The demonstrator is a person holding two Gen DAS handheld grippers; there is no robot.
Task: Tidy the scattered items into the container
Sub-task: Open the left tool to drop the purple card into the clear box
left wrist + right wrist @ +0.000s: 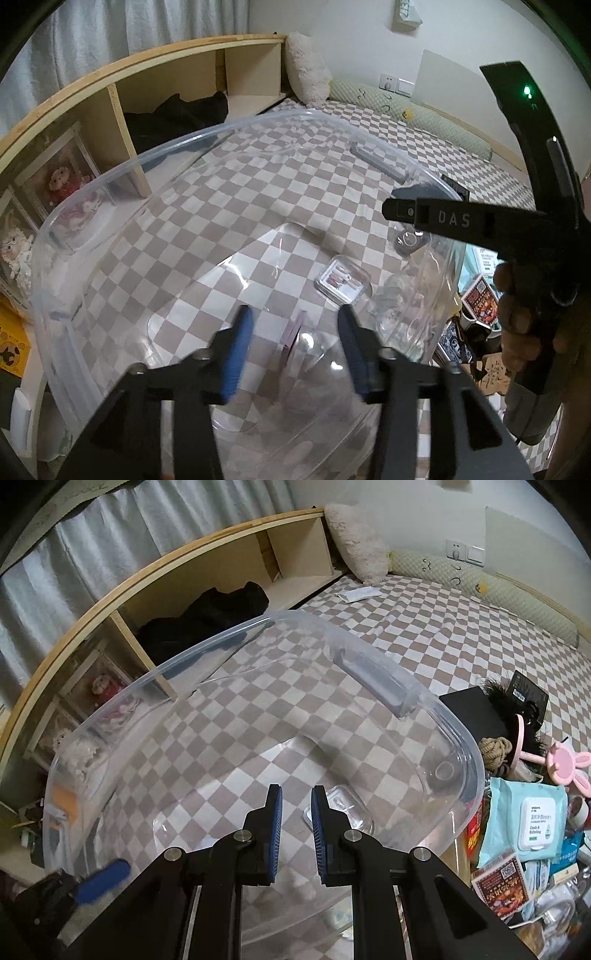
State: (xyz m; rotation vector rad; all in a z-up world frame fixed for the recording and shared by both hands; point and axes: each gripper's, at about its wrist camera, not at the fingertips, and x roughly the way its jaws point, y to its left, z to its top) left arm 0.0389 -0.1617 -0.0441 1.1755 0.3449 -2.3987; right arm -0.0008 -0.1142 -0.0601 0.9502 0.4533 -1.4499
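Both the left gripper (293, 328) and right gripper (296, 806) hang over the clear bin (458, 734), jaws spread, holding nothing.

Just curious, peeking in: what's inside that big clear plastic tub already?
Inside the clear tub lies a small clear case, and a dark round object sits near the right wall. Glare and both hand-held grippers cover the near floor, so anything there stays unseen.
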